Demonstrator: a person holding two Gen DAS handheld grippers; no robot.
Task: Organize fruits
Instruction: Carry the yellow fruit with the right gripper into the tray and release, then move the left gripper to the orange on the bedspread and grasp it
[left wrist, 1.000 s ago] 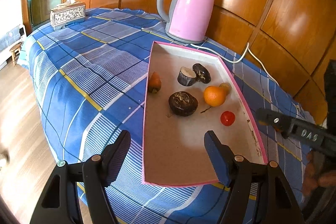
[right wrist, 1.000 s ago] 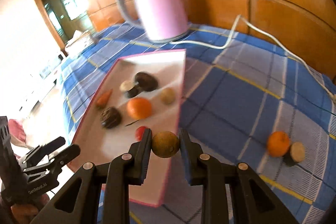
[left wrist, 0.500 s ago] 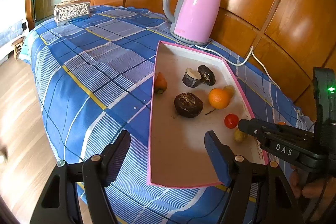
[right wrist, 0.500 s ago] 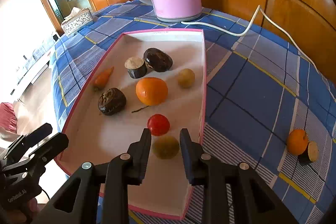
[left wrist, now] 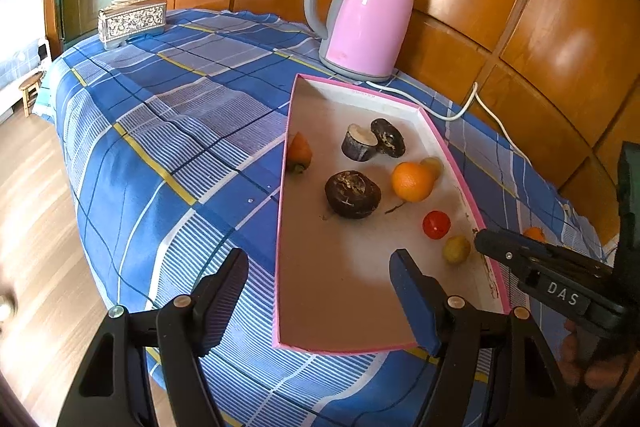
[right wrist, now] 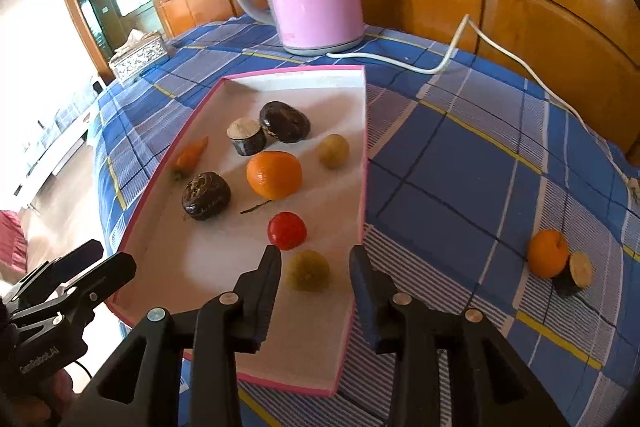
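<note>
Your right gripper [right wrist: 315, 263] is opening around the yellow-green fruit [right wrist: 308, 270], which lies in the pink-rimmed tray [right wrist: 365, 131] beside a tomato [right wrist: 287, 230]; your left gripper [left wrist: 320, 275] gapes empty.

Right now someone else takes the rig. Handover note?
Right gripper: fingers opening, over the yellow-green fruit, which lies free on the tray floor between them.
Left gripper: open, empty, astride the tray's near left rim.
In the tray: that fruit, red tomato, orange, small yellow fruit, two dark brown fruits, a cut piece, a small carrot.
Left: second orange and cut dark piece, both on the tablecloth right of the tray.
</note>
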